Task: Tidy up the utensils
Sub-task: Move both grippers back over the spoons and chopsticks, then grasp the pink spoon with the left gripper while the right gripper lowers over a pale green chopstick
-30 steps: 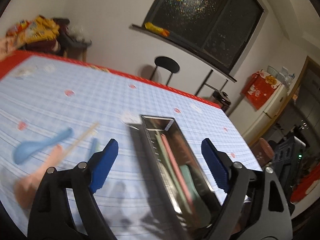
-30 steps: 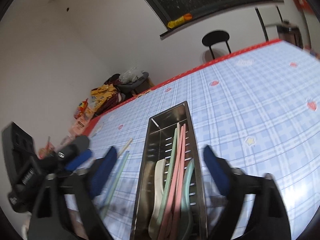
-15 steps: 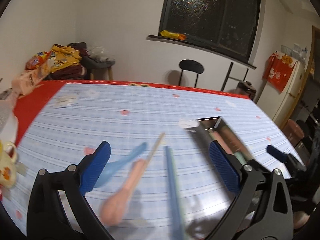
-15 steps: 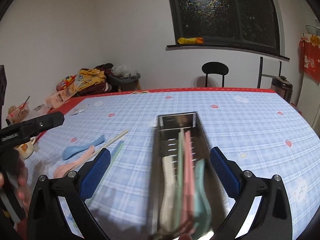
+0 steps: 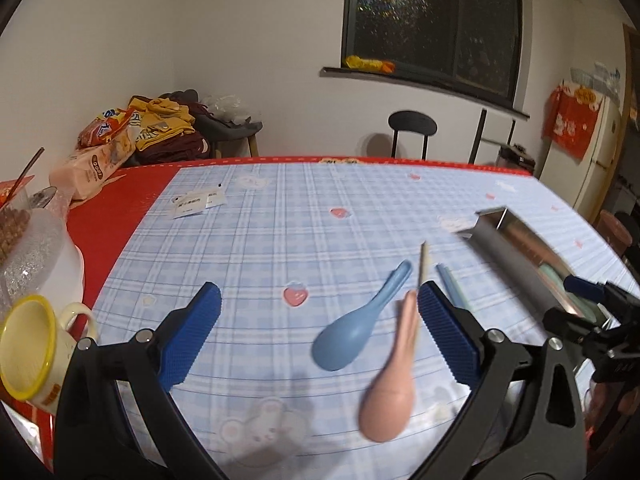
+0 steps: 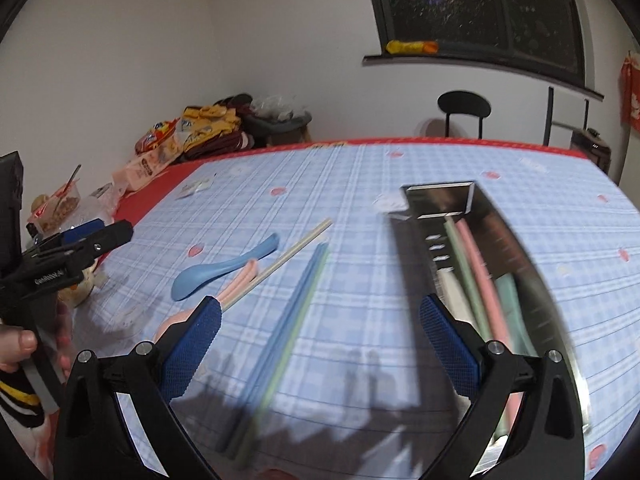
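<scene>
Swinging off the steel tray since a second ago, the left gripper [image 5: 318, 334] now looks down on the loose utensils, and the right gripper [image 6: 320, 340] has turned the same way, so the tray sits at its 2 o'clock instead of dead ahead. Both grippers are spread wide with nothing between their blue pads.

Outward from the left gripper, the blue spoon [image 5: 362, 324] lies between its fingers toward 1 o'clock, with the pink spoon [image 5: 394, 376] just beside it at 3 o'clock, close against the right-hand pad. A pale chopstick [image 6: 280, 264] rests along the pink spoon's handle. Beyond, at 2 o'clock, a pair of blue-green chopsticks [image 6: 292, 320] lies side by side on the desk [image 5: 280, 240], and past them stands the steel tray [image 6: 516, 248].

Judging the step as a spoon pickup, the left gripper should centre on the blue spoon's handle, lower square to the desk, and close across the narrow neck without nudging the pink one.

Counted on the desk: two spoons, one pale chopstick, and what looks like two blue-green ones. Inside the tray are several long pieces in pink, green and white; blur prevents an exact count.
</scene>
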A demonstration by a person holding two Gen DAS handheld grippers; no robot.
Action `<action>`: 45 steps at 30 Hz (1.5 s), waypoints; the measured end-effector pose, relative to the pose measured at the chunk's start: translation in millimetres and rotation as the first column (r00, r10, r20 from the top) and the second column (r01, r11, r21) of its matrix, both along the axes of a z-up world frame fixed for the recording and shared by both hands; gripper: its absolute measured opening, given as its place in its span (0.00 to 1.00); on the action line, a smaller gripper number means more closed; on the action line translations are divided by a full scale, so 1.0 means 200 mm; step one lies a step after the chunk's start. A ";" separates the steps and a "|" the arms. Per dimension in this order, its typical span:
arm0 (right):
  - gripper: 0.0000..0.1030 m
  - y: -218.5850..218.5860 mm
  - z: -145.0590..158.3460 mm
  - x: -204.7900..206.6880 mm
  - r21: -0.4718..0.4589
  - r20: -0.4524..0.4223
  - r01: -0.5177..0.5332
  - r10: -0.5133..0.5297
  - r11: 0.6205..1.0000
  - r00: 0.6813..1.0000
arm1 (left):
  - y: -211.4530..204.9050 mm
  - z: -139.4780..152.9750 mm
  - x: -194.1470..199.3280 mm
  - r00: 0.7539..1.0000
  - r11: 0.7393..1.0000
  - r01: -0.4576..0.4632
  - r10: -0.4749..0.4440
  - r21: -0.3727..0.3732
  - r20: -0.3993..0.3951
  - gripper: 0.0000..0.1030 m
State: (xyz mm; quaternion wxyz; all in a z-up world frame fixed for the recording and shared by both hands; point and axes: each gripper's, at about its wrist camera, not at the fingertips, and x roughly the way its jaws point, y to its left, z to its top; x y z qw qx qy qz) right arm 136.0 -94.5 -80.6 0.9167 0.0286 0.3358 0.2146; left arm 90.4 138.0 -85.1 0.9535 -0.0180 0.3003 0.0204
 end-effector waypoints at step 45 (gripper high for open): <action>0.08 0.15 -0.22 0.08 -0.136 -0.183 -0.055 0.029 0.989 0.983 | -0.32 -0.24 -0.03 0.971 0.941 0.240 -0.234 0.240 -0.054 0.90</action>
